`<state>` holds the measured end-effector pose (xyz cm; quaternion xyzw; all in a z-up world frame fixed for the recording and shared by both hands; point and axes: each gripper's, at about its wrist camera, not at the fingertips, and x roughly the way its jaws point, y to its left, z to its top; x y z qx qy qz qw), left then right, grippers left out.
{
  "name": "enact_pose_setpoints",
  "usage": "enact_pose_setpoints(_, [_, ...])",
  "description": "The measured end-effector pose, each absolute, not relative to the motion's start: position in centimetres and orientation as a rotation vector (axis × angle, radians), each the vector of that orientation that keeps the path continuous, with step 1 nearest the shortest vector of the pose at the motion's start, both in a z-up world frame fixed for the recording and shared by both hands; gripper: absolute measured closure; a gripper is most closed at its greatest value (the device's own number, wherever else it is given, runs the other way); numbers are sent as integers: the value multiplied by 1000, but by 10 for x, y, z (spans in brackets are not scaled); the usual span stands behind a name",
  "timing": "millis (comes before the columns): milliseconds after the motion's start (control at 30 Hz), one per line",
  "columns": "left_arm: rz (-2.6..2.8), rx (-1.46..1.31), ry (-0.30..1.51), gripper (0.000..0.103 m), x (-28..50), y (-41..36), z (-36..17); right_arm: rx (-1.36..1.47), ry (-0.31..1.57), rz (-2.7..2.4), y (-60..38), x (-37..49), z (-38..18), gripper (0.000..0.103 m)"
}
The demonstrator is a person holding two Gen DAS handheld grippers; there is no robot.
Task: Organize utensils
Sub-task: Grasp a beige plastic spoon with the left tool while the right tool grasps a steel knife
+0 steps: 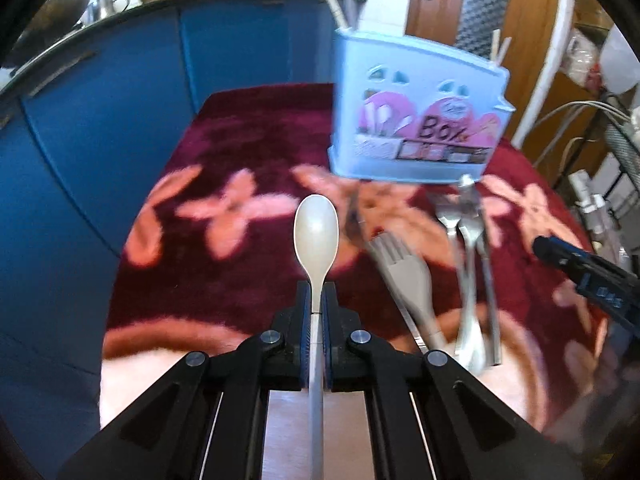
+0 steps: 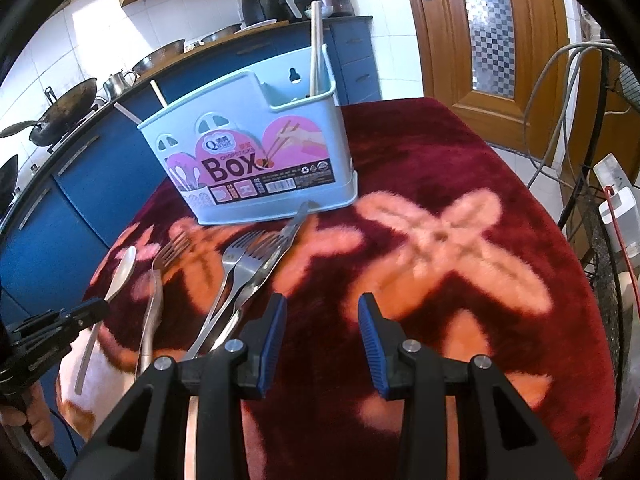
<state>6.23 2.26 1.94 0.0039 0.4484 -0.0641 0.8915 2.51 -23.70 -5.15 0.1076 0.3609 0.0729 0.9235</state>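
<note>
- The step in hand looks like the carry: the left gripper has its fingers clamped on the neck of a pale spoon, just below the bowl, and the spoon seems lifted clear of the table with its red flowered cover
- In the left wrist view the spoon's bowl sticks out ahead of the fingertips, pointing away, while the handle runs back between the fingers toward the camera; the grip looks straight and centred
- The light blue utensil box stands upright on the far side of the table, ahead and to the right of the held spoon; a few chopsticks already stand in it
- The next move, as I judge it, calls for swinging the spoon over the box's open top and lowering it into a compartment; which compartment suits it I cannot tell
- The spoon is held near the bowl, so it would probably go in handle first, and the wrist may need to turn a good deal
- The right gripper hovers over the cover with its fingers partly apart and nothing between them
- Still lying on the cover near the box: a grey plastic fork, metal forks overlapping each other and a metal knife whose tip reaches almost to the box's base, all just left of the right gripper
</note>
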Motion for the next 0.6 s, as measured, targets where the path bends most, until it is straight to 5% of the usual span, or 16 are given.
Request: enact_pose_setpoints(600, [-222,-84,1038,82,92,37,-7,272,861,248,-211,47,-63,63])
